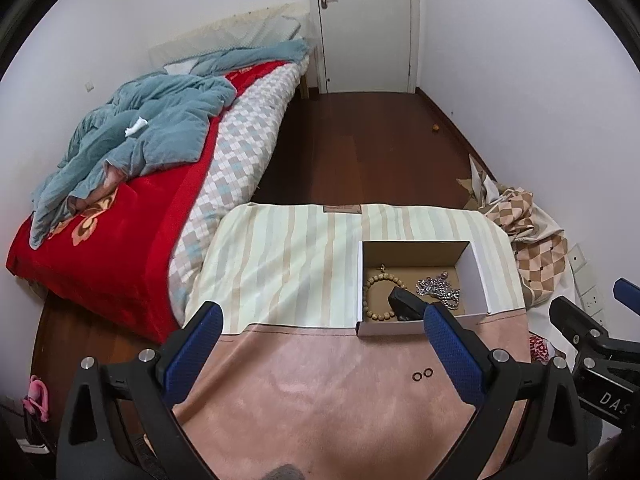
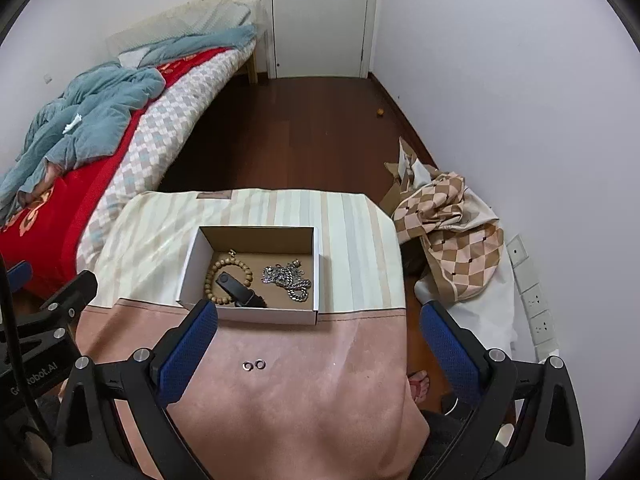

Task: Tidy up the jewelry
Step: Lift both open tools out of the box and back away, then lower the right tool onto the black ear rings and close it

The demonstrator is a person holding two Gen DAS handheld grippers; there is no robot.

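Down on the surface [image 2: 280,400], which is draped in pink suede-like cloth nearer the cameras and striped fabric farther off, sits an open white cardboard box [image 2: 188,268]. Inside it lie a wooden bead bracelet [image 2: 214,270], a black strap-like item [image 2: 240,294] laid partly across the beads, and a heap of silver chain [image 2: 288,278] to the right. Two small rings [image 2: 255,365] rest side by side on the pink cloth, just in front of the box and apart from it.

The left claw [image 1: 322,352] is spread wide with nothing between its blue-padded fingers [image 1: 192,350]; it hovers over the pink cloth with the box ahead and to its right. The right claw [image 2: 318,350] is likewise wide open and empty, with the rings lying between its fingers in view and the box just ahead. A bed [image 2: 132,148] with a red blanket and a rumpled teal quilt stands to the left, and checkered fabric [image 2: 452,236] is heaped at the right
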